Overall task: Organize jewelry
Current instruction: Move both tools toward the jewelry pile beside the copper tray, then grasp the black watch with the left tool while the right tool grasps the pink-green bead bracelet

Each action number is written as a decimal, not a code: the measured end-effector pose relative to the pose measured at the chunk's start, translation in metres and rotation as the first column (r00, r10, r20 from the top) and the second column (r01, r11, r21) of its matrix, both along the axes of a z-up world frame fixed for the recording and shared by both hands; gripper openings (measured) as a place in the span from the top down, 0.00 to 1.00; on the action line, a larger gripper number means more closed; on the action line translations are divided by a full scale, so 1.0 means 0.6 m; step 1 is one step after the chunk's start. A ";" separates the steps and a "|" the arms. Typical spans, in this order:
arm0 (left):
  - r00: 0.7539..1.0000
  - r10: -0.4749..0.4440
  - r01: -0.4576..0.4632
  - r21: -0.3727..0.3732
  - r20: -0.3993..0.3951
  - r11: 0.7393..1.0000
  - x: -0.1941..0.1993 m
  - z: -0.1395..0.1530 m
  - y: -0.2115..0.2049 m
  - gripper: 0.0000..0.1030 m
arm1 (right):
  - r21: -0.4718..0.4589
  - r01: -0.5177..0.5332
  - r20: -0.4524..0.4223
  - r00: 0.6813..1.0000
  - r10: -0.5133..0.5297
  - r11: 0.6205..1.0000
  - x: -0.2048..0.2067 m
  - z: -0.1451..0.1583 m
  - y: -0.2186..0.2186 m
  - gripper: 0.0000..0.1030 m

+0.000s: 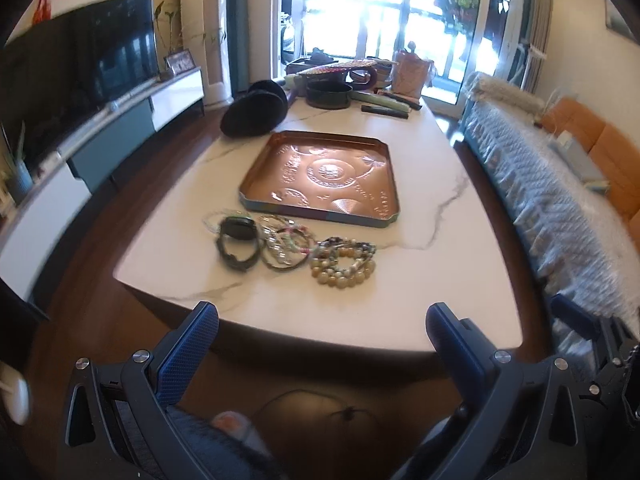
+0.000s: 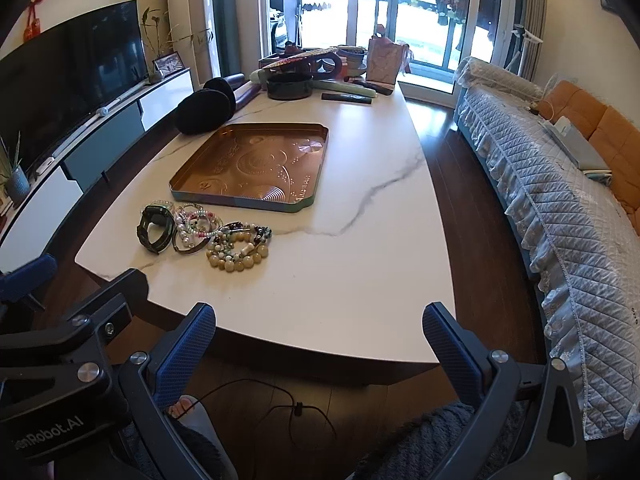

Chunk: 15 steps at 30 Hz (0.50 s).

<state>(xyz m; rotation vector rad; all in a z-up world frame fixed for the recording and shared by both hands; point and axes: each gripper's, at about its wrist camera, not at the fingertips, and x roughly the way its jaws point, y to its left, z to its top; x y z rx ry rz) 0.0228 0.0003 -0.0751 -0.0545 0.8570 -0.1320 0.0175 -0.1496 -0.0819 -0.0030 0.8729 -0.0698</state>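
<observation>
A copper tray [image 1: 256, 162] [image 2: 188, 170] lies bare on the white marble table [image 1: 420, 280] [image 2: 360, 272]. In front of it sits a small heap of jewelry: a dark green watch [image 1: 236, 240] [image 2: 154, 229], thin bangles and pearl bracelets [image 1: 285, 245] [image 2: 196, 229], and chunky cream bead bracelets [image 1: 345, 262] [image 2: 239, 247]. My left gripper [image 1: 322, 330] hangs open before the table's near edge, short of the heap. My right gripper [image 2: 320, 330] is open too, to the right of the jewelry, holding nothing. The left gripper's body [image 2: 64, 344] shows in the right wrist view.
Black round cushions [image 1: 256, 110] [image 2: 206, 110], a dark bowl [image 2: 290, 85], a bag and boxes crowd the table's far end. A quilted sofa [image 2: 560, 208] runs along the right, a TV and cabinet [image 2: 68, 80] along the left. A cable [image 2: 296, 408] lies on the wooden floor.
</observation>
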 end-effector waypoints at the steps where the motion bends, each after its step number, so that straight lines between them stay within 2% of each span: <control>1: 1.000 0.005 -0.005 -0.011 -0.009 1.000 0.005 -0.009 0.005 0.00 | -0.008 -0.022 -0.006 1.000 0.022 1.000 0.007 -0.008 0.005 0.00; 2: 1.000 0.007 -0.007 -0.018 -0.013 1.000 0.010 -0.019 0.013 0.00 | 0.002 -0.065 -0.004 0.998 0.065 0.998 0.017 -0.018 0.011 0.00; 4: 0.999 -0.002 0.002 -0.002 0.053 1.000 0.018 -0.029 0.036 0.00 | 0.045 -0.125 0.014 0.992 0.124 0.991 0.031 -0.032 0.012 0.00; 7: 0.992 0.034 -0.044 0.085 0.123 0.995 0.034 -0.034 0.071 0.00 | 0.149 -0.241 0.055 0.970 0.235 0.959 0.061 -0.055 -0.005 0.00; 9: 0.993 0.010 -0.019 0.076 0.119 0.997 0.055 -0.037 0.099 0.00 | 0.171 -0.295 0.070 0.955 0.287 0.940 0.085 -0.065 -0.011 0.00; 12: 0.997 -0.006 0.003 0.043 0.072 0.999 0.098 -0.048 0.138 0.00 | 0.122 -0.310 0.059 0.951 0.305 0.943 0.126 -0.077 -0.017 0.00; 13: 0.999 0.013 -0.015 0.043 0.042 0.999 0.119 -0.055 0.152 0.00 | 0.134 -0.310 0.055 0.951 0.306 0.941 0.139 -0.079 -0.022 0.00; 15: 1.000 0.001 -0.001 0.021 0.011 1.000 0.147 -0.065 0.168 0.02 | 0.216 -0.320 0.045 0.947 0.318 0.922 0.169 -0.082 -0.039 0.00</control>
